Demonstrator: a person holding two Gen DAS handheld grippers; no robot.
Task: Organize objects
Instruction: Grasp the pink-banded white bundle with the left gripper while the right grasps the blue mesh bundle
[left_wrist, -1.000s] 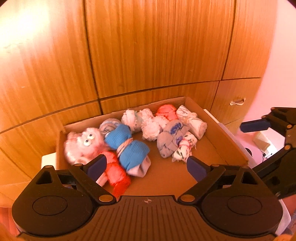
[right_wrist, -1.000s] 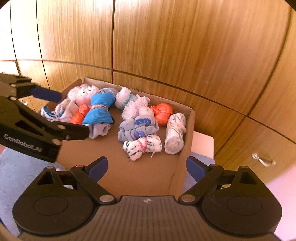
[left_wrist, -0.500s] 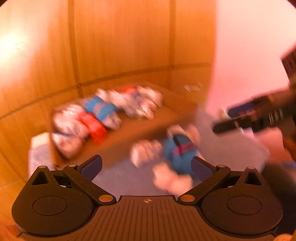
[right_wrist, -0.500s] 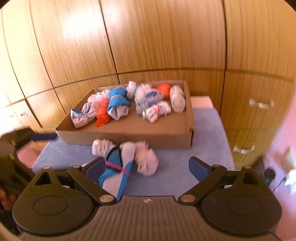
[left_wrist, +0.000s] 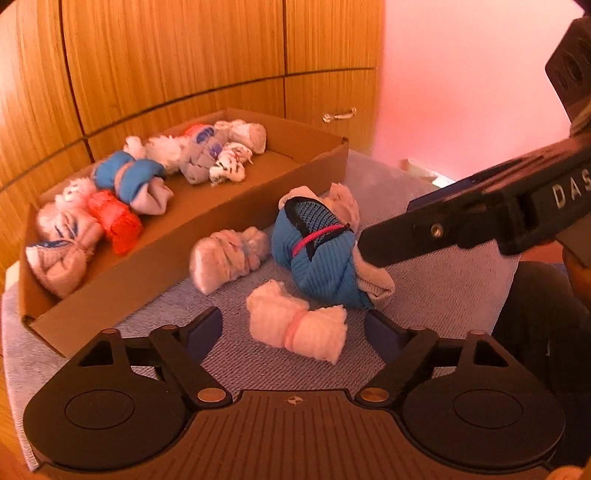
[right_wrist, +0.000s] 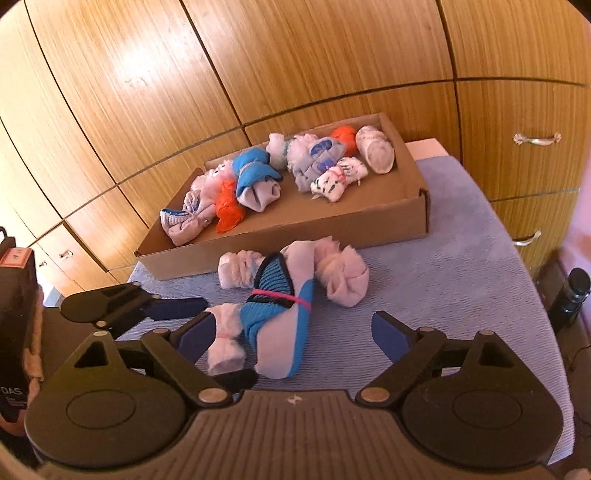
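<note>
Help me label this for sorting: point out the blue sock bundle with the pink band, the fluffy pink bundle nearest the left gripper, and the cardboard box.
blue sock bundle (left_wrist: 317, 258): left wrist view, blue knit body.
fluffy pink bundle (left_wrist: 295, 326): left wrist view, banded middle.
cardboard box (right_wrist: 332, 236): right wrist view, near outer wall.

Shallow brown cardboard box (right_wrist: 295, 243) sits at rear of blue woven mat (right_wrist: 461, 266), rolled sock bundles (right_wrist: 255, 181) inside. Blue banded sock roll (right_wrist: 273, 314) on mat before box, fluffy white roll (left_wrist: 295, 326) beside it.

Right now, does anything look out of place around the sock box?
Yes. Four sock bundles lie loose on the blue cloth in front of the cardboard box: the big blue bundle, two fluffy pink ones, and a pale one. The rest sit inside.
</note>
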